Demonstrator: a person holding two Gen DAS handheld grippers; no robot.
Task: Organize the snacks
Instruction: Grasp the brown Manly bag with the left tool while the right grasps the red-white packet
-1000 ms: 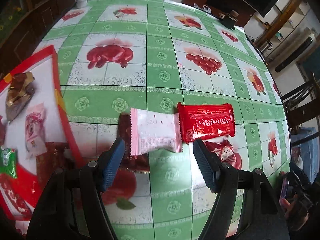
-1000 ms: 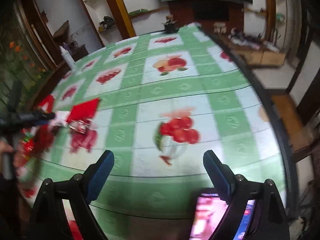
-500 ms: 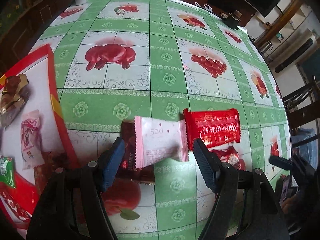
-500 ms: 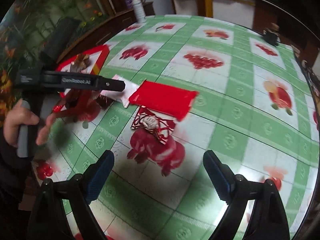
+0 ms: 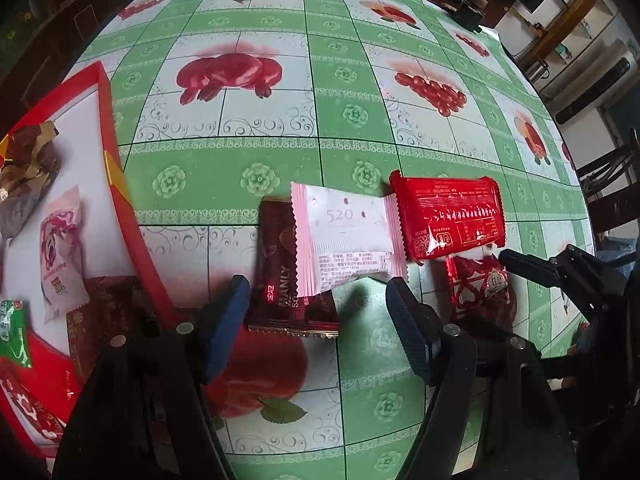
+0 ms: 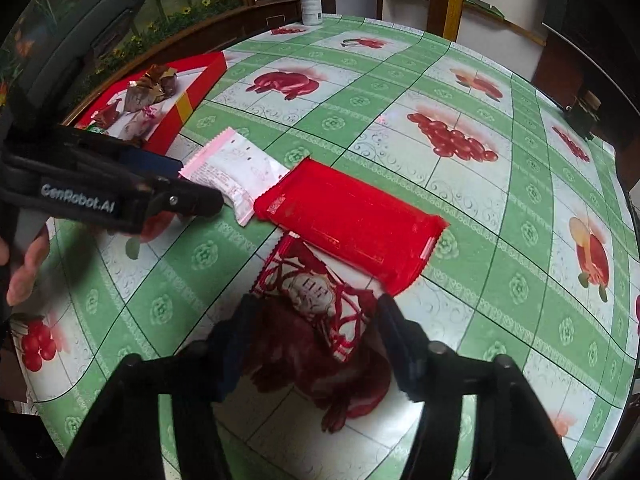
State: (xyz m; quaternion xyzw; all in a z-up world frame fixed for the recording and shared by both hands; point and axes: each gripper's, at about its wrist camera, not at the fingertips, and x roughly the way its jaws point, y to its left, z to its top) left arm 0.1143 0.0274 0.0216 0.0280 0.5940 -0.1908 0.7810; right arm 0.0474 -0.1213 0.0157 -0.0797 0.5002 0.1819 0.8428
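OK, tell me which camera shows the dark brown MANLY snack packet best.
The left wrist view: the MANLY packet lies between the open left gripper fingers, label readable, partly under the pink-white packet. In the right wrist view the left gripper hides it.

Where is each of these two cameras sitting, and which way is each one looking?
Left wrist view: sits on the left tongs, looking along them at the pink packet and brown packet; the red tray lies to its left.
Right wrist view: sits on the right tongs, looking at the patterned red packet; the left tongs and the hand gripping them show at left.
Both views share the big red packet, the pink packet and the tray.
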